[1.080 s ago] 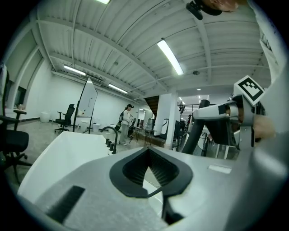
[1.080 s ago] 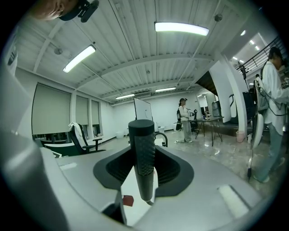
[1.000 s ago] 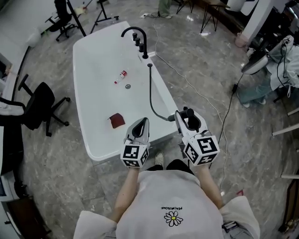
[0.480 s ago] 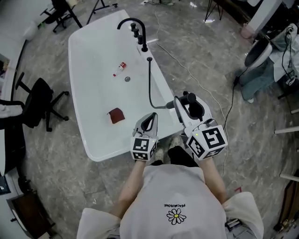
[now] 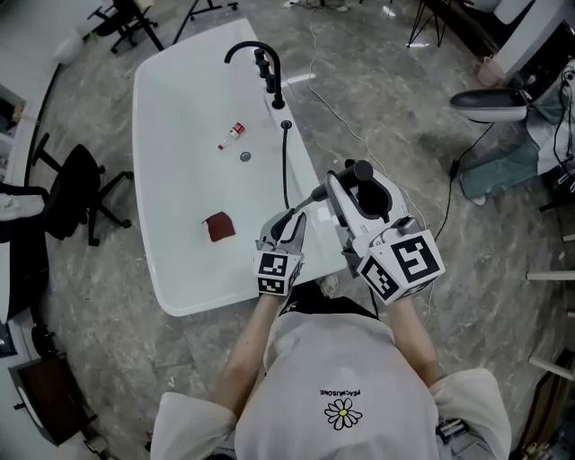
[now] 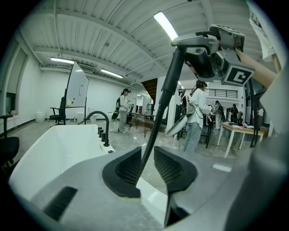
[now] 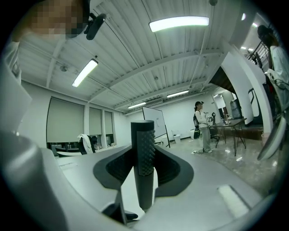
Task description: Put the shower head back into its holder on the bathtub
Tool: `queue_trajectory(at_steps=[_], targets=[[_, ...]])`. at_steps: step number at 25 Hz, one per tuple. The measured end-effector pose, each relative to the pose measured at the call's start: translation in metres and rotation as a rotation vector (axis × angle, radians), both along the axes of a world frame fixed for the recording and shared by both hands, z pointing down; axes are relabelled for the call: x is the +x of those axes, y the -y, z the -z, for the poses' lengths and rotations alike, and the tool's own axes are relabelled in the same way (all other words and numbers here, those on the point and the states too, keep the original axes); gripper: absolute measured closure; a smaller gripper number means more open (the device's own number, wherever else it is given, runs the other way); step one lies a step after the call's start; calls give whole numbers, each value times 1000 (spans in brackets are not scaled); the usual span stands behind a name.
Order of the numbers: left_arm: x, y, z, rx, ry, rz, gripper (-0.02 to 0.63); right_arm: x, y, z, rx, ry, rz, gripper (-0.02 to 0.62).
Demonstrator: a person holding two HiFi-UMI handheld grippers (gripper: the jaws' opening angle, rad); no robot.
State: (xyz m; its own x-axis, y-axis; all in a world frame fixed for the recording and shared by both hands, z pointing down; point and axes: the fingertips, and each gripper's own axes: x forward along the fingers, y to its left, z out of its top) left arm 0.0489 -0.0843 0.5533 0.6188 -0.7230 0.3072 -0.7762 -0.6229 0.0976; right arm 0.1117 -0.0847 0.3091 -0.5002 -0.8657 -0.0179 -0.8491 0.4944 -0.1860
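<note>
The right gripper is clamped on the black knurled shower head handle, holding it raised at the white bathtub's near end. The left gripper's jaws stand apart astride the black flexible hose, probably to manage slack.

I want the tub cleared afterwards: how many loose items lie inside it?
2: a small bottle by the drain, a dark red cloth nearer the camera. The left tool may hide more.

One white bathtub, counted out
Two grippers: left gripper, right gripper; one shower head; one small bottle; one dark red cloth; two black chairs, left and upper left.
</note>
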Motion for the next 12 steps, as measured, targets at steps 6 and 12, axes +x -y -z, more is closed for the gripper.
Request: queue_trajectory(at_steps=[6,12], targets=[[16,29,-28,-39,23,-26,520,5,21,22,39,21,18,456],[9,61,-68,-111,63,-51,520,4,33,46,79,17,-5,456]])
